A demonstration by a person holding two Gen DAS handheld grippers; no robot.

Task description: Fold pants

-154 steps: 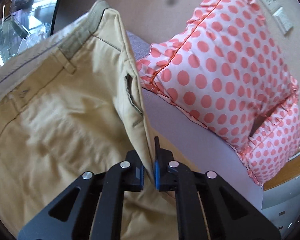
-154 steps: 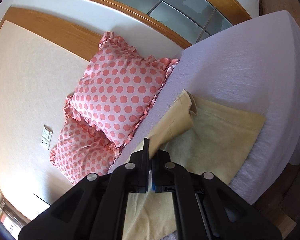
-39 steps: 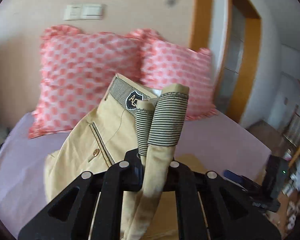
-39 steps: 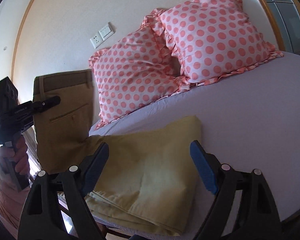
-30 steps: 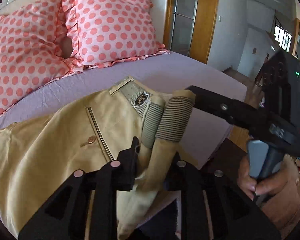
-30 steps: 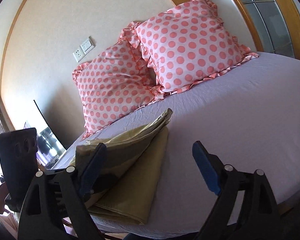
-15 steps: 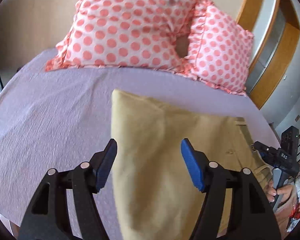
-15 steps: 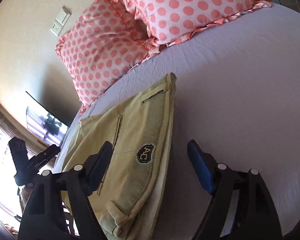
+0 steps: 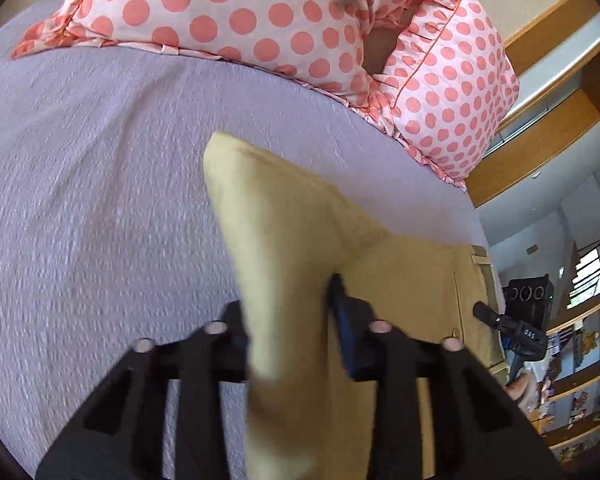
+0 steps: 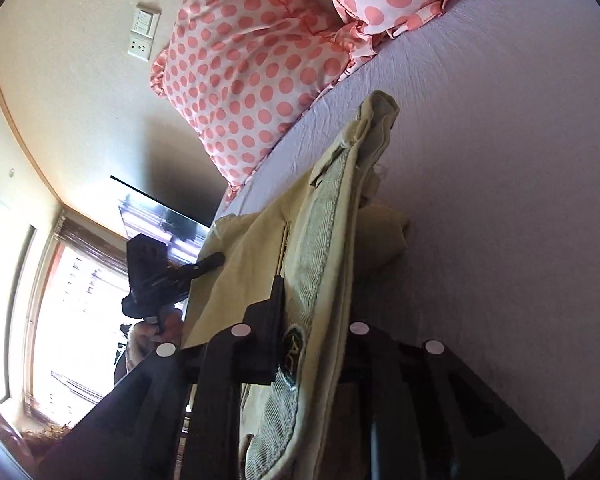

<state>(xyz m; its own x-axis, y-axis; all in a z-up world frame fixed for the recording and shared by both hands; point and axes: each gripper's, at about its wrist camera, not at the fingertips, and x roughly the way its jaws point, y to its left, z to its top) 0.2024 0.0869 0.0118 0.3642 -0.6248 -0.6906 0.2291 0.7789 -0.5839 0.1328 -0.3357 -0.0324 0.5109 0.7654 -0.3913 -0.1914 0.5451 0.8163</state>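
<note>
Lilac bed [image 9: 100,208] carries the folded tan pants [image 9: 400,280], soft, limp and light I'd judge: left gripper [image 9: 288,320] clamps the folded edge, right gripper [image 10: 312,320] clamps the thicker waistband [image 10: 320,248], the firmest hold.

Pants [image 9: 292,264] fold hides left gripper [image 9: 288,320] inner pads; right gripper [image 10: 312,320] right finger hidden.

Both wrist cameras look closely along their fingers over the pants [image 9: 400,276] toward the pillows [image 9: 260,20], from opposite ends; each catches the other gripper
</note>
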